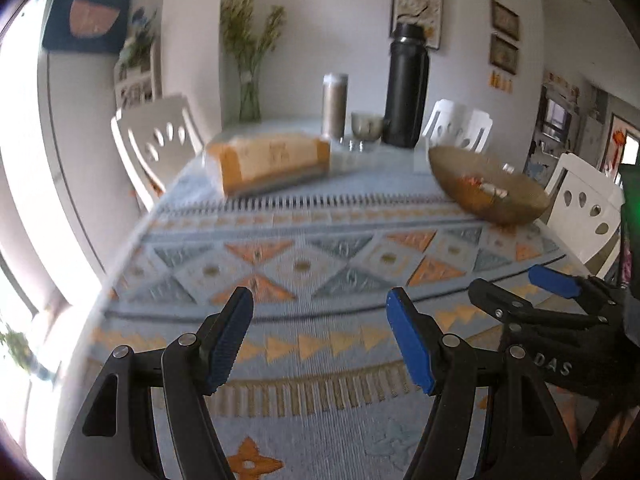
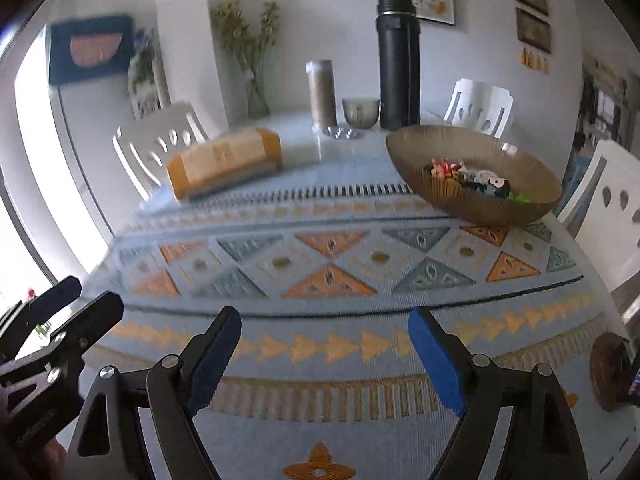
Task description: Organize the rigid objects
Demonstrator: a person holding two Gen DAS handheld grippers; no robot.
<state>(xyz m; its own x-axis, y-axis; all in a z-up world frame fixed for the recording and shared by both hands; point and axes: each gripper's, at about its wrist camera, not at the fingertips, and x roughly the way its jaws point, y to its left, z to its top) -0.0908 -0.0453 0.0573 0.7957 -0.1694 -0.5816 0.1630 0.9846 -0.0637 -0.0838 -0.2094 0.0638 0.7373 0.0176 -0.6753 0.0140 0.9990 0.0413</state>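
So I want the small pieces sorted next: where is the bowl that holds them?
The brown bowl sits on the right side of the table in both wrist views, in front of the tall black flask and right of the orange box.

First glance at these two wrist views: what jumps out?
The tall black flask at the table's far end, towering over a small cup and a slim silver canister to its left. Next, the wide brown bowl of small colourful pieces on the right, and the orange-ended box lying left. Both grippers, left and right, are open and empty.
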